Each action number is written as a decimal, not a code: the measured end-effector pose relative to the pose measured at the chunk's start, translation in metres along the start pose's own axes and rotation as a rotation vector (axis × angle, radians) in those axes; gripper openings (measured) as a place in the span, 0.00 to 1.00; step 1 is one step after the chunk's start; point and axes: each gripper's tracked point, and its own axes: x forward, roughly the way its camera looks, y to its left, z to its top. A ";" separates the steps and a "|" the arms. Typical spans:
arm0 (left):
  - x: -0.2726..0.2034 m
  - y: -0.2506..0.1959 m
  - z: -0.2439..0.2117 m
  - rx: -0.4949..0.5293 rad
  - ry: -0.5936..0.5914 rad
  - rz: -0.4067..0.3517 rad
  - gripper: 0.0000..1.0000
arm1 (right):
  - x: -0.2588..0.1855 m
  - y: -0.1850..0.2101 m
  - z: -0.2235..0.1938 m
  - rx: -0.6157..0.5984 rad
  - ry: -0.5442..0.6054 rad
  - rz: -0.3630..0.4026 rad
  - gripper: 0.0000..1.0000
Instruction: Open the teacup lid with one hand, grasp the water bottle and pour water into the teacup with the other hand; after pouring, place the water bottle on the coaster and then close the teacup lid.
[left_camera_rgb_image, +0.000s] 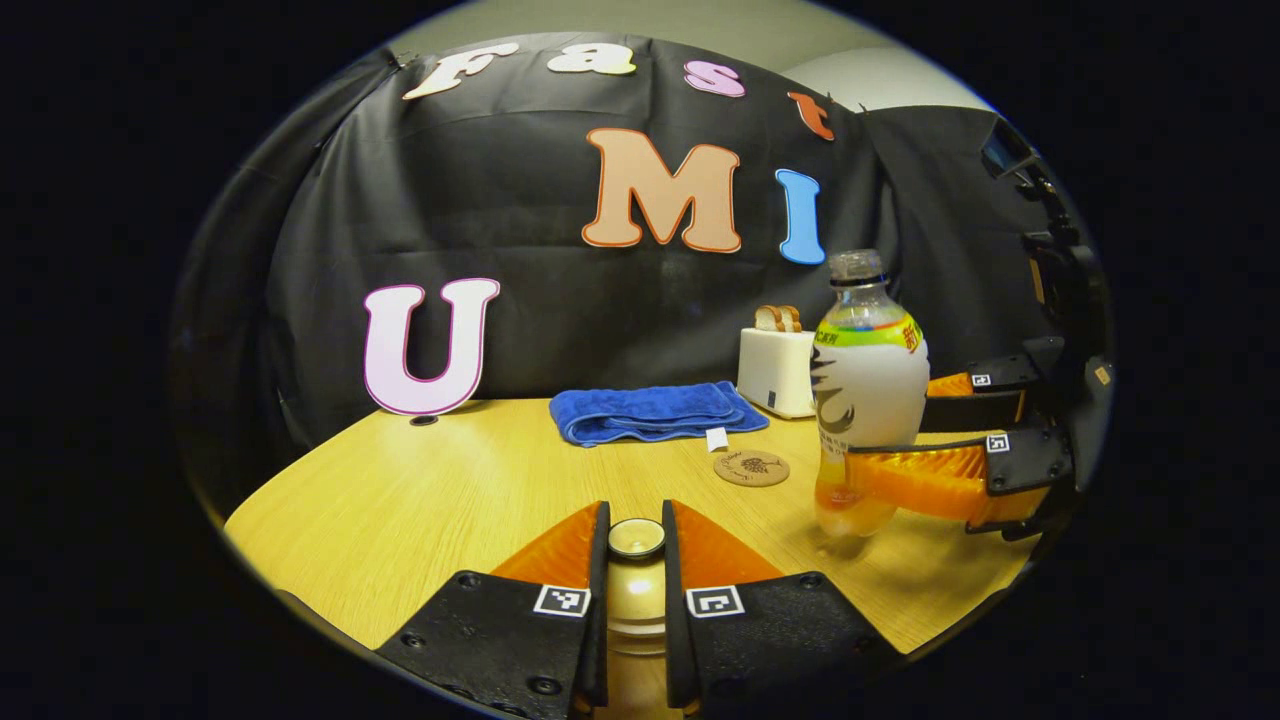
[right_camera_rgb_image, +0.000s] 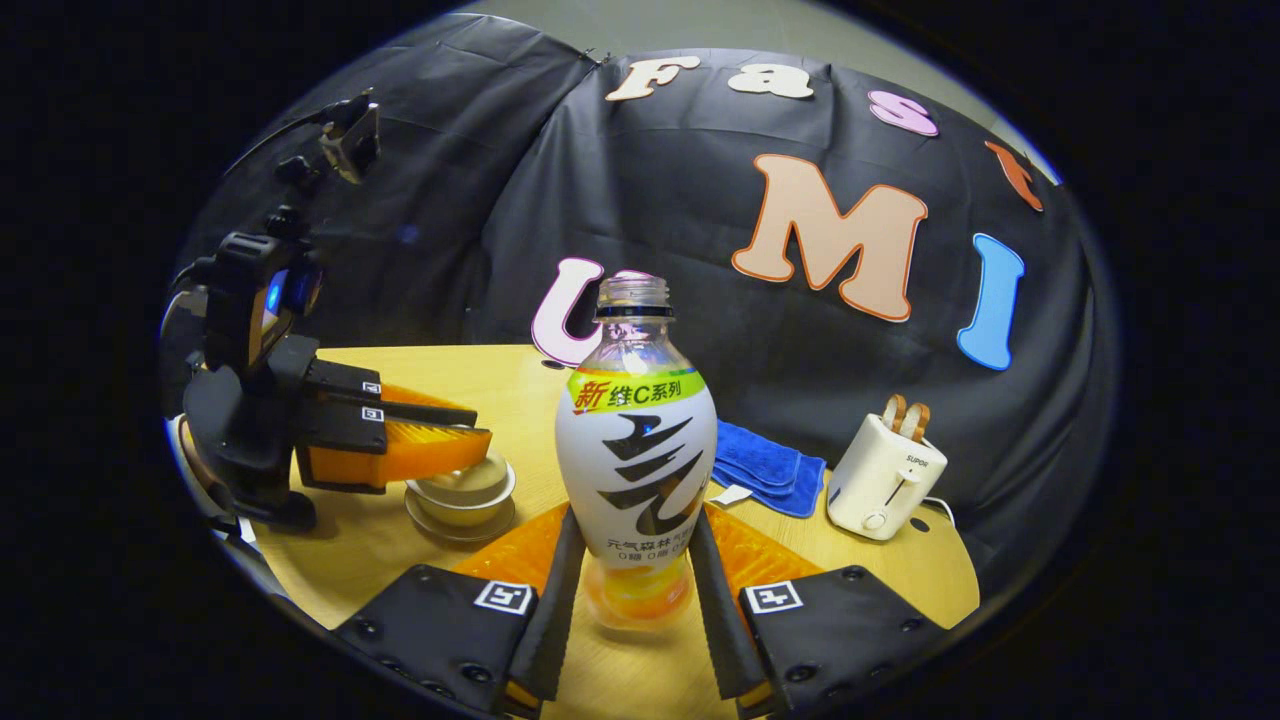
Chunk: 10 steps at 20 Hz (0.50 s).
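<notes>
1. Fingers of the left gripper (left_camera_rgb_image: 636, 545) pinch the teacup lid (left_camera_rgb_image: 636, 538) knob.
2. Right gripper (right_camera_rgb_image: 634, 560) clamps the uncapped water bottle (right_camera_rgb_image: 636, 450) upright, beside the teacup (right_camera_rgb_image: 463, 493).
3. Coaster (left_camera_rgb_image: 751, 467) lies on the table (left_camera_rgb_image: 420, 500); blue towel (left_camera_rgb_image: 655, 411) and toaster (left_camera_rgb_image: 776, 370) behind.

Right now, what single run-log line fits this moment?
left hand-held gripper: shut on teacup lid | right hand-held gripper: shut on water bottle, upright | coaster: bare | pour: not started
</notes>
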 end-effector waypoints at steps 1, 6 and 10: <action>0.000 -0.001 -0.002 0.001 0.003 -0.002 0.20 | 0.001 -0.001 0.000 0.002 0.001 -0.002 0.63; 0.000 -0.005 -0.006 0.010 -0.002 -0.012 0.21 | 0.000 -0.004 0.001 0.015 0.002 -0.013 0.63; -0.002 -0.002 -0.006 0.008 -0.023 -0.003 0.24 | 0.007 -0.008 0.002 0.040 -0.001 -0.021 0.63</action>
